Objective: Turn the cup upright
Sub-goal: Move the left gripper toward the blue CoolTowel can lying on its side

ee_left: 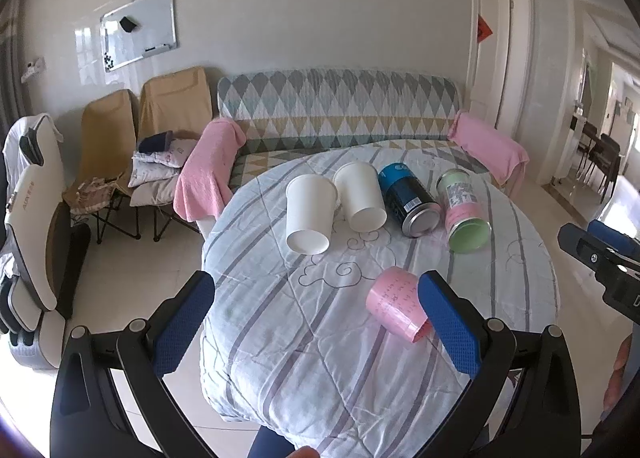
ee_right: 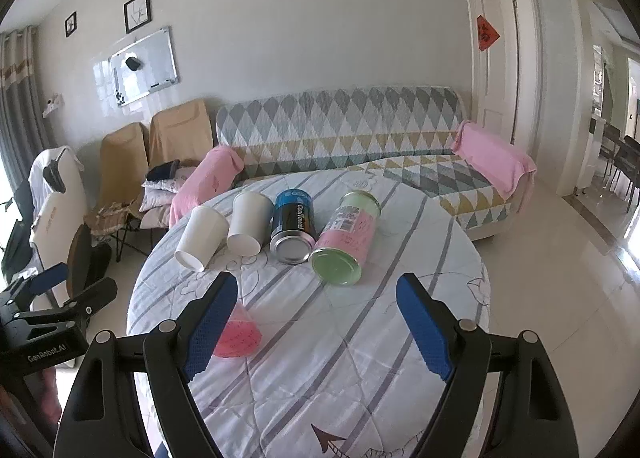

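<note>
A pink cup (ee_left: 394,304) lies on its side on the cloth-covered round table (ee_left: 320,338), near the front. It also shows in the right wrist view (ee_right: 237,334), partly behind my right gripper's left finger. My left gripper (ee_left: 316,322) is open and empty above the table's front edge, its right finger beside the pink cup. My right gripper (ee_right: 318,328) is open and empty, hovering over the table to the right of the cup. Two white paper cups (ee_left: 310,218) (ee_left: 360,196) lie on their sides farther back.
A blue can (ee_left: 408,194) and a green-lidded jar (ee_left: 464,212) lie on their sides beside the white cups. A patterned sofa (ee_left: 340,106) with pink towels stands behind the table. Folding chairs (ee_left: 120,146) and a massage chair (ee_left: 32,218) stand at the left.
</note>
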{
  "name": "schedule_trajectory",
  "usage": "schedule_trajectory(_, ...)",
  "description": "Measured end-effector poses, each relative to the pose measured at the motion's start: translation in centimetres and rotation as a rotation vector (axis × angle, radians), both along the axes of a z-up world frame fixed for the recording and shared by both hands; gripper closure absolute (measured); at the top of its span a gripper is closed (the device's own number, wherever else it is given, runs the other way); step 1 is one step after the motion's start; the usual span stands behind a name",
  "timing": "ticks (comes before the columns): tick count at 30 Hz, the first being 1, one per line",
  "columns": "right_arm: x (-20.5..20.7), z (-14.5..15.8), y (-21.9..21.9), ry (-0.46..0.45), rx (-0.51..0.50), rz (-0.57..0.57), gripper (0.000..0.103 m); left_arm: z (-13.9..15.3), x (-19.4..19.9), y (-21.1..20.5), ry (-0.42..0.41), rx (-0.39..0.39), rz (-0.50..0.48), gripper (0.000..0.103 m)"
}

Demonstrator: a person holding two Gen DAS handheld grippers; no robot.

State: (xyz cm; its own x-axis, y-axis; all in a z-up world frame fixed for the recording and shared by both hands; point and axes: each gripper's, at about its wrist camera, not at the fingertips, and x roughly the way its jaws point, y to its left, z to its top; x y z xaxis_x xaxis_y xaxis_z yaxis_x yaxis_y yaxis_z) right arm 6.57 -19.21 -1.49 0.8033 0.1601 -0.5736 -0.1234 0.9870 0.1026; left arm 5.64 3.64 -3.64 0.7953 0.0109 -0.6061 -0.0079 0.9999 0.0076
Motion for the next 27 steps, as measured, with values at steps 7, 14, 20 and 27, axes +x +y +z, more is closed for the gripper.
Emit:
schedule_trajectory(7, 1.4, -0.4, 0.5, 0.025, -0.003, 0.019, 0.02, -0.4, 1.3, -0.3, 0.02, 0.014, -0.008, 0.0)
schedule_trajectory(14, 2.4, -0.5, 1.3, 0.036, -0.018, 0.049, 0.02, -0.3, 2.0, -0.3, 0.032, 0.018, -0.009, 0.0)
schedule_trajectory(20, 3.1, -0.7, 1.7, 0.047, -0.028, 0.061, 0.02, -0.2, 3.1, -0.7, 0.047, 0.014, -0.026, 0.0)
schedule_trajectory(27, 3.5, -1.0, 1.4, 0.048, -0.041, 0.059, 0.02, 0.4, 5.3, -2.0, 0.106, -0.025, -0.049, 0.0)
